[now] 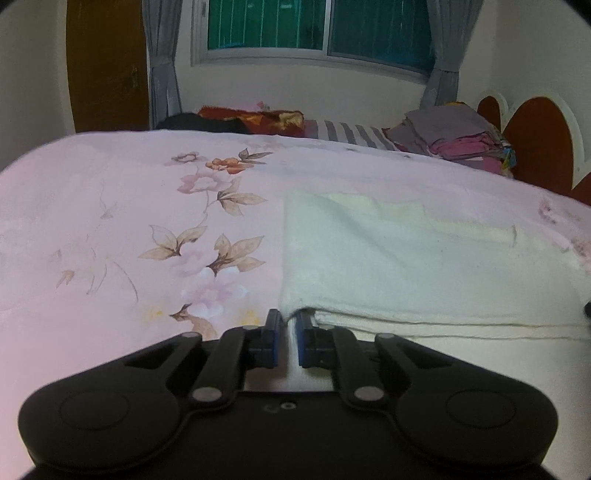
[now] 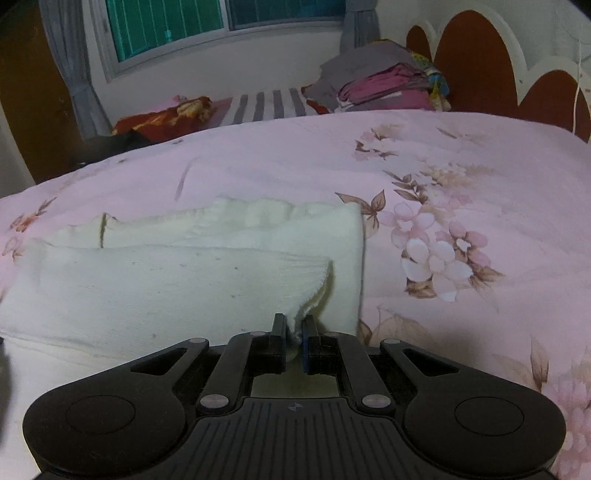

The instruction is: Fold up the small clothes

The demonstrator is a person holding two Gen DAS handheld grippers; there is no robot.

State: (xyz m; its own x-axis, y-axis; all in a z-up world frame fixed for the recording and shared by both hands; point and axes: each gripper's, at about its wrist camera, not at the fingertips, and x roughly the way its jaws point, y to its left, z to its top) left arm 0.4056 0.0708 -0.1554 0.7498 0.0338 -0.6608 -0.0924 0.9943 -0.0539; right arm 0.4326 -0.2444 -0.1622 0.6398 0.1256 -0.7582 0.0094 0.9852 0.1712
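Note:
A small white garment [image 1: 406, 258] lies folded over on a pink floral bedspread [image 1: 129, 221]. My left gripper [image 1: 289, 321] is shut on the garment's near left corner, with white cloth between its blue pads. In the right wrist view the same white garment [image 2: 166, 280] spreads to the left. My right gripper [image 2: 293, 325] is shut on its near right corner, which bunches up between the fingers. Both gripped corners sit low, at the bed surface.
A stack of folded grey and pink clothes [image 1: 454, 140] sits at the far right by the brown headboard [image 1: 543, 147]; it also shows in the right wrist view [image 2: 380, 81]. A red patterned cloth [image 1: 255, 118] and striped sheet [image 1: 347, 134] lie beneath the window [image 1: 317, 29].

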